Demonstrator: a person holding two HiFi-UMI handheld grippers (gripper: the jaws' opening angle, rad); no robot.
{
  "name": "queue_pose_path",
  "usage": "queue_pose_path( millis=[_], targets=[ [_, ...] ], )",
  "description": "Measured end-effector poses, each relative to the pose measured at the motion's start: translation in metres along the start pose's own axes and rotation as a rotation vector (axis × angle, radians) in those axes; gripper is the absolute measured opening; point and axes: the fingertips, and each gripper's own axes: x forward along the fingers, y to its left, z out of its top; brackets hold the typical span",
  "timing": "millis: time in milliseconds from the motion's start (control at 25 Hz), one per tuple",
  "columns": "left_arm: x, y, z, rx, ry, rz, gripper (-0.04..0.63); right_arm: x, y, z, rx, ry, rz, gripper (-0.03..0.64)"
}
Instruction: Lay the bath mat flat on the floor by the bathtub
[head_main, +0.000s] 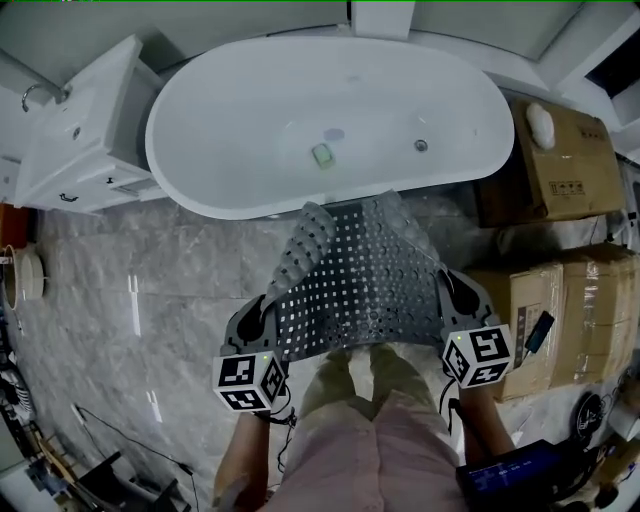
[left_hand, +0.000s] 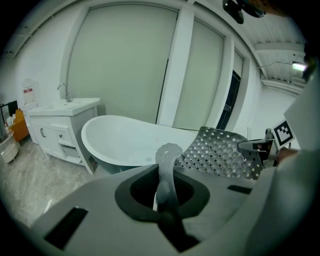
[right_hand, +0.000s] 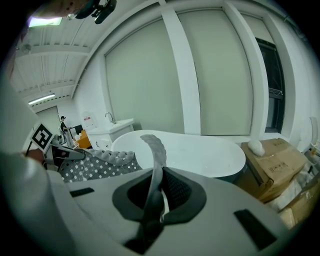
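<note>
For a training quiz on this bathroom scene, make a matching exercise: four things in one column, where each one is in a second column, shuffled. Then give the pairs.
Things:
1. bath mat
2. bathtub
3. white cabinet
4. cardboard box

Places, as the head view shows them:
A. at the tub's right end
B. clamped along its near edge by the left gripper and the right gripper
C. at the tub's left end
D. straight ahead of the person, beyond the mat

Pairs: 1-B, 2-D, 3-C, 4-A
</note>
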Motion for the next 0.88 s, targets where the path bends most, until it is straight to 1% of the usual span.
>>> queue_pose_path(
  millis=[240, 360, 640, 760, 880],
  targets=[
    [0.014, 0.004, -0.016, 0.002, 0.034, 0.002, 0.037, 0.009, -0.003, -0.023, 0.014, 0.037, -0.001, 0.026],
    [0.027, 0.005, -0.025, -0.003, 0.035, -0.003, 0.037, 0.018, -0.009, -0.035, 0.017, 0.036, -0.003, 0.026],
    [0.056, 0.006, -0.062, -0.001, 0.086, -0.003, 0.037, 0.037, -0.018, -0.072, 0.024, 0.067, -0.005, 0.026],
    [0.068, 0.009, -0.073, -0.004, 0.091, -0.001, 0.037, 0.048, -0.021, -0.084, 0.024, 0.066, -0.005, 0.026],
    [0.088, 0.011, -0.095, -0.002, 0.101, -0.003, 0.037, 0.062, -0.030, -0.106, 0.022, 0.067, -0.006, 0.026]
  ],
)
